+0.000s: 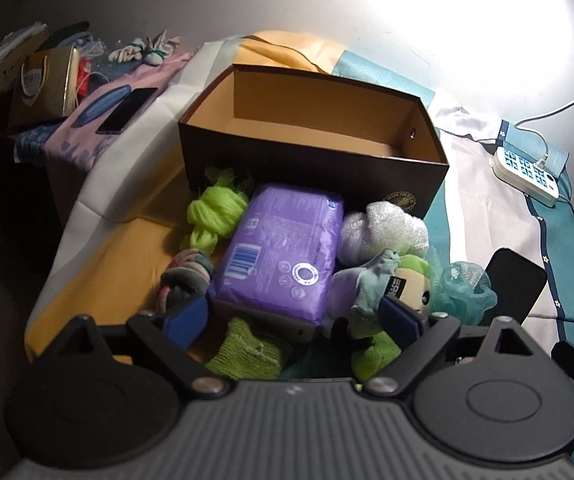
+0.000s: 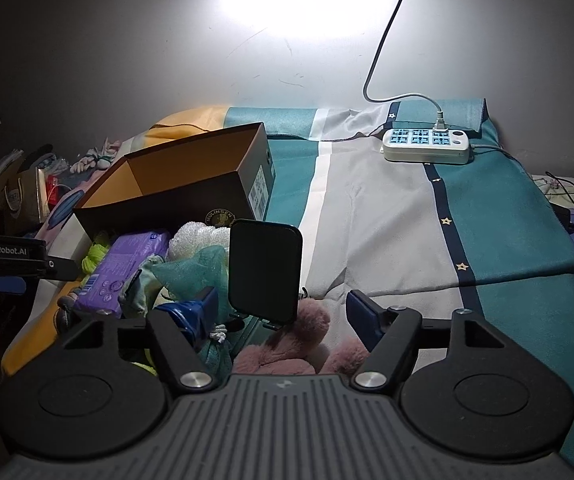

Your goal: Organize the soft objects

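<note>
An open dark shoebox (image 1: pixel 315 168) with a tan inside stands empty on the bed; it also shows in the right wrist view (image 2: pixel 175 196). In front of it lies a pile of soft things: a purple soft pack (image 1: pixel 283 248), neon green yarn (image 1: pixel 215 212), a white mesh sponge (image 1: pixel 383 228), a green-haired plush doll (image 1: pixel 411 284), a teal mesh sponge (image 1: pixel 467 284), a grey-pink rolled sock (image 1: pixel 187 272) and a green knit cloth (image 1: pixel 247 348). My left gripper (image 1: pixel 293 320) is open, its fingers on either side of the pack's near end. My right gripper (image 2: pixel 283 314) is open above a pink furry plush (image 2: pixel 307 344).
A black phone on a stand (image 2: pixel 265 272) rises beside the pile. A white power strip (image 2: pixel 427 146) with a cable lies at the back right of the bedsheet (image 2: pixel 387 220). Bags, a phone (image 1: pixel 127 110) and clutter (image 1: pixel 47 76) sit at the far left.
</note>
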Tool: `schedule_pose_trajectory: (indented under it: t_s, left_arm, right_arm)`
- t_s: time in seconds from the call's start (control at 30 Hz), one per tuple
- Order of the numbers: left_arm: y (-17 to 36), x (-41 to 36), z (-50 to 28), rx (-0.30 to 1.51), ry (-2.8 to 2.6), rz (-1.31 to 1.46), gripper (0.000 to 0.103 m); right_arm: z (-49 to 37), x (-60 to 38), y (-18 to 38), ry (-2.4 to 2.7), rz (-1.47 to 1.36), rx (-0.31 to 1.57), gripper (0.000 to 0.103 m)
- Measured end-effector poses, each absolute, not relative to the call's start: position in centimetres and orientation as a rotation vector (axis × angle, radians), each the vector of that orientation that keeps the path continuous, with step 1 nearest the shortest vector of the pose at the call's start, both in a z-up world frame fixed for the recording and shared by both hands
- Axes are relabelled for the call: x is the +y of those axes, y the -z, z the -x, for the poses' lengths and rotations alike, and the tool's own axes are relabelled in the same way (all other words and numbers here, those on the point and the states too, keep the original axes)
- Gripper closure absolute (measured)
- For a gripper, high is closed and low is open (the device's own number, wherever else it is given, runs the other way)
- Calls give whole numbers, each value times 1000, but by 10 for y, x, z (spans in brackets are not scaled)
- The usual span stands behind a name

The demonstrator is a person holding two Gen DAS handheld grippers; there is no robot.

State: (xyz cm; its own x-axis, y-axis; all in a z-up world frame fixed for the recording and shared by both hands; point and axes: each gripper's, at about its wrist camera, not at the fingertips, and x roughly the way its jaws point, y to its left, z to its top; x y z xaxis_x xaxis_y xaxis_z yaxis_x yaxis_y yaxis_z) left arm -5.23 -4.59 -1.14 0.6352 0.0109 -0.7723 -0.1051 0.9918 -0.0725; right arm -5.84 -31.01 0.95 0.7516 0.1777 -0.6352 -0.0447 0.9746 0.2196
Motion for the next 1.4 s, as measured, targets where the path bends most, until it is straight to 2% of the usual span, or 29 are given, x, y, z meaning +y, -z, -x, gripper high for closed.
schedule_pose_trajectory:
  t_s: [0.17,0.7,0.87,1.4]
  left_arm:
    - [19,-44,57,918,-28,140,10]
    - [59,-64,73,985,171,-55,10]
    - [71,-62,72,1043,202,-17,10]
    - [59,-65,45,1021,23,-72,10]
  right_arm:
    - [55,-306,-12,-164,-202,724,48]
    - [64,-331,3,-154,-224,814,48]
    - [58,-333,10,-153,-252,858,48]
    - [45,-309,11,-181,-221,893,48]
